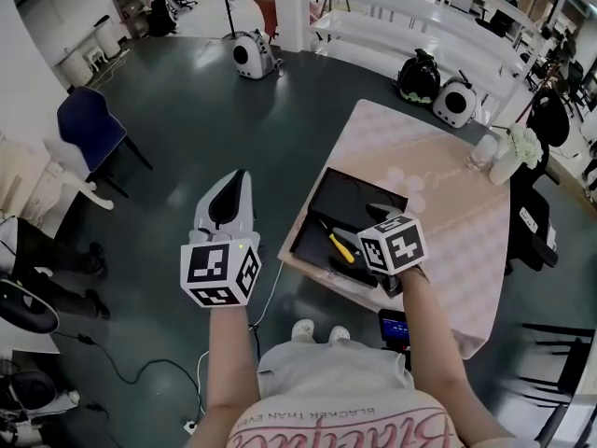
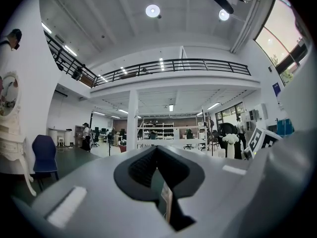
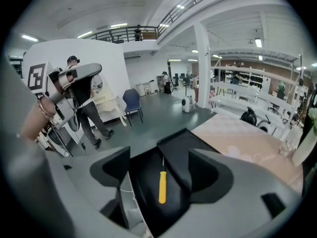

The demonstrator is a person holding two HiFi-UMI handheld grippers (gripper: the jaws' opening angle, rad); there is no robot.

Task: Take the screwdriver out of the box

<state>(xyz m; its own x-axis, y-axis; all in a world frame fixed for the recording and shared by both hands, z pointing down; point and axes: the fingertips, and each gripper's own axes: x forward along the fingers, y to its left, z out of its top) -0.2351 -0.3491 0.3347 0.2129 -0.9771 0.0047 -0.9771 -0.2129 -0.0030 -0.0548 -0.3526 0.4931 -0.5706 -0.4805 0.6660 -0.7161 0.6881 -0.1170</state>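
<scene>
Yellow-handled screwdriver: flat inside shallow black open box, handle toward near right, thin metal shaft toward far left. Not gripped, nothing touching it.

Black box: on near left corner of pale pink patterned surface, left edge close to the surface's left edge.

Right gripper: over the box's near right part, aimed far-left along the box. Fingers wide apart, nothing held; in the right gripper view, screwdriver framed in the gap between them, lower down on the box floor. Contact between gripper and box: cannot tell.

Left gripper: off the surface to the left, over dark grey floor, well apart from box and screwdriver. Fingers pressed together at the tips, nothing between. Pointed out across the room, level.

Elsewhere: white vase with pale flowers at far right of the surface, well away from the box. Blue chair on the floor, far left.
</scene>
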